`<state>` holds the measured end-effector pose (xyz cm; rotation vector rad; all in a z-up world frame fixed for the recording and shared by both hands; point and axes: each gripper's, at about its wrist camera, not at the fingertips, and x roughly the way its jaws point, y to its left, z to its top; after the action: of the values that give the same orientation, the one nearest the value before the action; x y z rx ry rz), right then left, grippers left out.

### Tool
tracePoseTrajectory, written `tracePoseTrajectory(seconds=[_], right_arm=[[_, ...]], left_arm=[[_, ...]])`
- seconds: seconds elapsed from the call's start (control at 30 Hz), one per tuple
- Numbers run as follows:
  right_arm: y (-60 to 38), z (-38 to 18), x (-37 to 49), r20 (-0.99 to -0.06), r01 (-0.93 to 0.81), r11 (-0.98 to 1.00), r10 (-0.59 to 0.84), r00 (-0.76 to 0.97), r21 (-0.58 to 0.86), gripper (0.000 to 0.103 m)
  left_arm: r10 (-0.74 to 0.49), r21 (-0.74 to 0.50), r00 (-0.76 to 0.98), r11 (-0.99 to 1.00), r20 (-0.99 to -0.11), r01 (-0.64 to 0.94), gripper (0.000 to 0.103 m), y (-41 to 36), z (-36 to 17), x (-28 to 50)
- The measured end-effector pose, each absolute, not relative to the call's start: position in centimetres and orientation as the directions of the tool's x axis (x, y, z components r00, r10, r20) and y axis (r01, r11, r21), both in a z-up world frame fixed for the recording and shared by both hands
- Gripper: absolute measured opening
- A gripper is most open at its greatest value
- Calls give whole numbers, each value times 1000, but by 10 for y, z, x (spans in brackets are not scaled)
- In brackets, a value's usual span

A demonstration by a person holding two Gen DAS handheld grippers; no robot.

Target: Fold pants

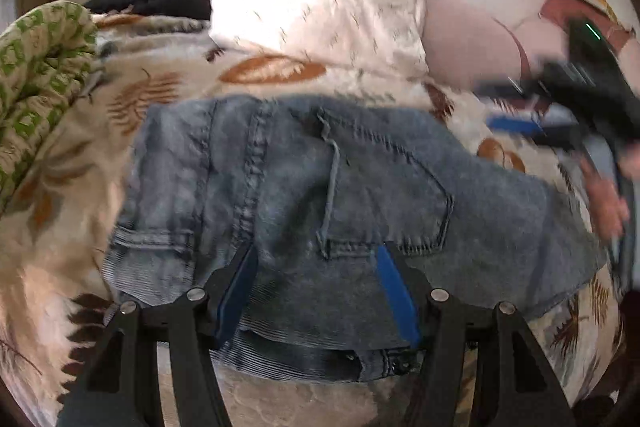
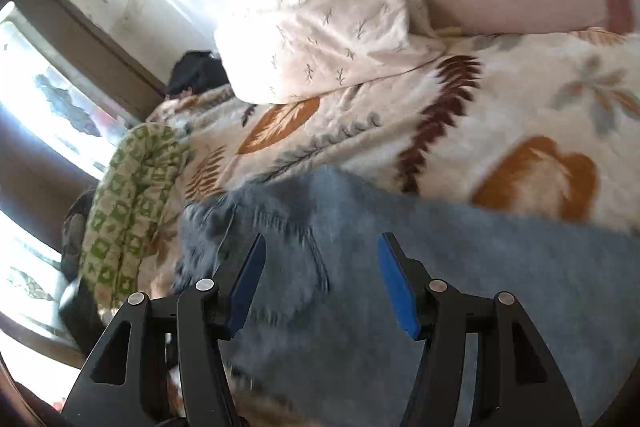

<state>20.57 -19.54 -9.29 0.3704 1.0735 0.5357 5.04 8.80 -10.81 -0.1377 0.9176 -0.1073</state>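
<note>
Jeans (image 1: 320, 195): laid on blanket (image 1: 60, 267). Left gripper (image 1: 316, 263), right gripper (image 2: 322, 251): jaws spread, nothing held. Risk: layers shifted if only the top one is pinched.

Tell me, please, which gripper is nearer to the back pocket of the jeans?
Left. The left gripper hangs open just below the back pocket of the jeans, its fingertips at the pocket's lower edge. The right gripper is off to the jeans' far side, over the leaf-print blanket.
</note>
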Motion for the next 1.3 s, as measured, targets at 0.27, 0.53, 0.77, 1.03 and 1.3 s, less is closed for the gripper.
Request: tracePoseTrajectory(seconds=[0.27, 0.53, 0.77, 1.03, 1.3], right_arm=[[-179, -135, 280, -743, -175, 782, 624, 244, 599, 57], [-163, -162, 294, -742, -179, 734, 670, 31, 655, 57], [-141, -153, 285, -733, -248, 700, 677, -69, 670, 56], [-130, -174, 295, -809, -206, 791, 588, 0, 576, 13], [-113, -159, 288, -895, -269, 875, 438, 86, 403, 8]], left_arm=[[-146, -131, 573, 989, -806, 68, 65, 76, -119, 55], [-110, -78, 566, 994, -817, 81, 65, 69, -124, 54], [-102, -69, 567, 995, -817, 79, 67, 67, -126, 54], [-100, -68, 567, 995, -818, 77, 68, 67, -127, 52], [-101, -77, 556, 995, -825, 67, 69, 69, -126, 53]])
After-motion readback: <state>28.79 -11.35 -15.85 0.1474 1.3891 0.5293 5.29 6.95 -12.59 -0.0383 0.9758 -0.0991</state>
